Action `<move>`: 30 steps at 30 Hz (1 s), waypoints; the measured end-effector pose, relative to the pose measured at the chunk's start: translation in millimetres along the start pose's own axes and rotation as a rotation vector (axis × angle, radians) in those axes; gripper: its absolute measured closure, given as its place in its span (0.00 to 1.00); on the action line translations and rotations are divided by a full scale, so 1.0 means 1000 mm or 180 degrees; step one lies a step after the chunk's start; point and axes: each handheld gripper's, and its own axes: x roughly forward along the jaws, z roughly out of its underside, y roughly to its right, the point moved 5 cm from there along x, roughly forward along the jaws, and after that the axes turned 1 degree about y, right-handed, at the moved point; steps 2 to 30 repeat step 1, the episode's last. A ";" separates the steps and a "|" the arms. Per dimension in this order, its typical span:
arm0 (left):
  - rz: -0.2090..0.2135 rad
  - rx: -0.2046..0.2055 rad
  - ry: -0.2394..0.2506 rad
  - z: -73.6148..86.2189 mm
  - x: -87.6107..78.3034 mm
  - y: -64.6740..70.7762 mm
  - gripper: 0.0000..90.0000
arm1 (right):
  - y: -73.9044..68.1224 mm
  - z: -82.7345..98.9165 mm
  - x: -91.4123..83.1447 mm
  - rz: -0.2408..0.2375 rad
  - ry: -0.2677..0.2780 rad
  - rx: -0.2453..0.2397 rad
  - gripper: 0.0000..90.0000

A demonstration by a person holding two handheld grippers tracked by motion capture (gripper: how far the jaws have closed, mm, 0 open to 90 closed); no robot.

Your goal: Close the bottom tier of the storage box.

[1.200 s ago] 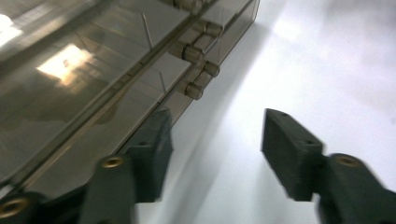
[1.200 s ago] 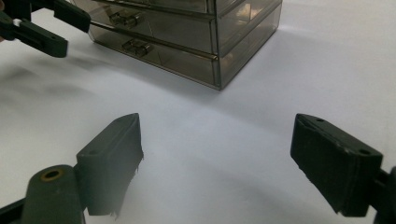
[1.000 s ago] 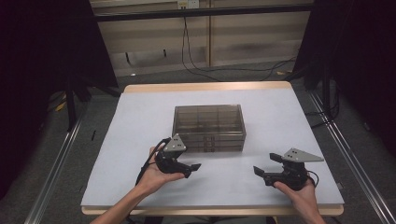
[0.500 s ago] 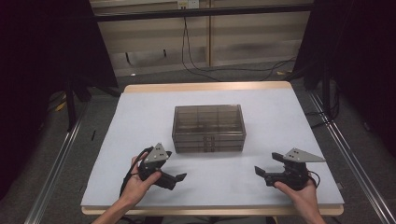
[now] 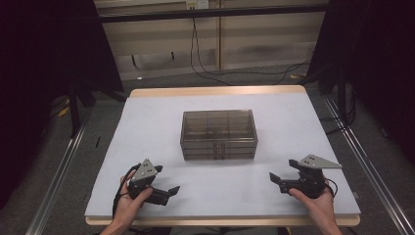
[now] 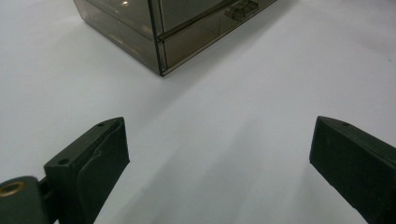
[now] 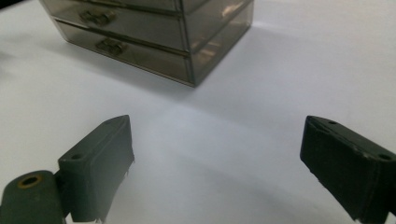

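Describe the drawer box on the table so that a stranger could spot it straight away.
Start from the white table with the wooden edge. At its middle stands the drawer box, farther from the person than both hand-held claws. It is smoky, see-through plastic with stacked drawers and small front handles, and the claws are black.

The white worktop [image 5: 147, 127] is evenly lit from overhead while the room around it falls to near black. The smoky drawer box [image 5: 219, 133] casts a soft shadow toward the worktop's near edge. Close claw jaws look slightly soft.
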 end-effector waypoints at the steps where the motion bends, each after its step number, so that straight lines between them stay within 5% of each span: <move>1: 0.0000 0.0000 0.0000 0.000 0.000 0.000 0.05 | 0.001 0.000 0.001 0.0055 -0.0036 -0.0009 0.10; 30: 0.0000 0.0000 0.0000 0.000 0.000 0.000 0.05 | 0.001 0.000 0.001 0.0055 -0.0036 -0.0009 0.10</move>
